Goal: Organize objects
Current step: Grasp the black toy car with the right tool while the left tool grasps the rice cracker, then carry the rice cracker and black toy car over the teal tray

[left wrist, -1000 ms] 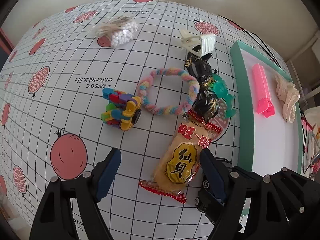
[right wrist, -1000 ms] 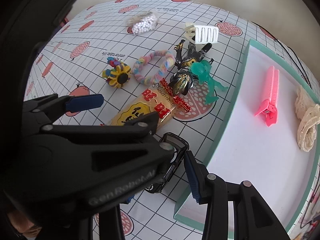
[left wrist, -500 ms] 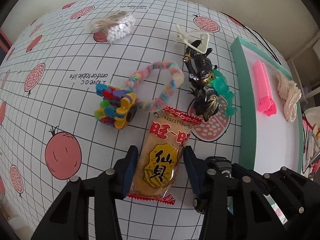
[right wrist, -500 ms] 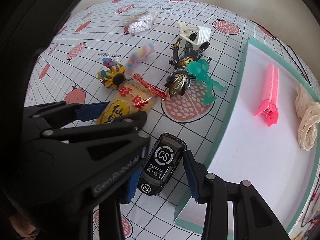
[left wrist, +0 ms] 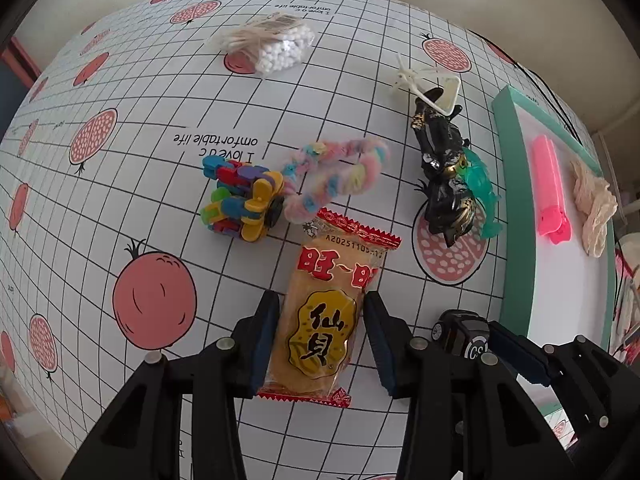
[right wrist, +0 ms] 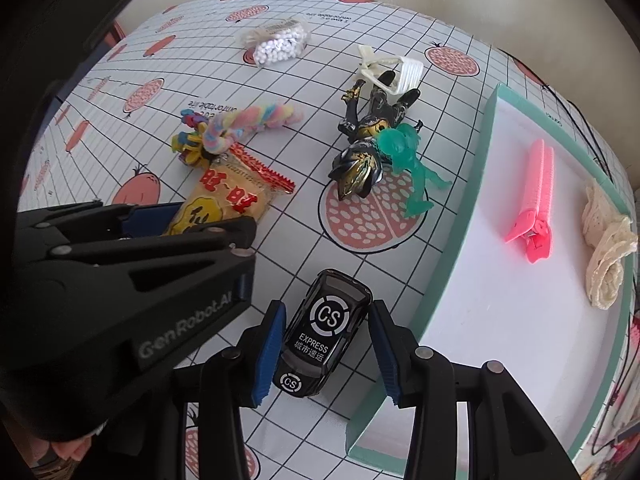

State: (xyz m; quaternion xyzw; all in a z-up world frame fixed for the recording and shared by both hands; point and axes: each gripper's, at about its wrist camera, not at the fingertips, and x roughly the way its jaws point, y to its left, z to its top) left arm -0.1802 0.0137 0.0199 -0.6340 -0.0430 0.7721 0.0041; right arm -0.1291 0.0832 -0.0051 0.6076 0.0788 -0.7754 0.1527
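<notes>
- Surface: a table under a white grid-print cloth (left wrist: 132, 128) with pink pomegranate motifs; a plain pale wall lies beyond it.
- Your left gripper (left wrist: 318, 340) points steeply down. Its jaws have just been closing, and the rice cracker packet (left wrist: 328, 312) sits between them. The blue pads (left wrist: 264, 340) now lie against both long edges of the packet: a narrow grip on the snack.
- The packet's red-trimmed far end sticks out ahead of the left fingertips, just short of the pastel fuzzy ring (left wrist: 340, 176) and the multicoloured block toy (left wrist: 240, 200), which touch each other.
- Your right gripper (right wrist: 326, 354) also points steeply down and straddles the black toy car (right wrist: 324, 332). The left pad looks to be on the car's flank. On the right side a thin gap seems to show, so you cannot tell from this view whether the grip is firm.
- Ahead of the right gripper: a black-and-gold figure (right wrist: 368, 148) lying against a translucent green figure (right wrist: 408, 160), with a white hair claw (right wrist: 396, 68) at its far end.
- Farther out: a bag of white beads (left wrist: 276, 44).
- Right of the right gripper: a teal-rimmed white tray (right wrist: 460, 248), just beside the car, holding a pink hair clip (right wrist: 536, 200) and a cream lace scrunchie (right wrist: 604, 252), which lie apart.
</notes>
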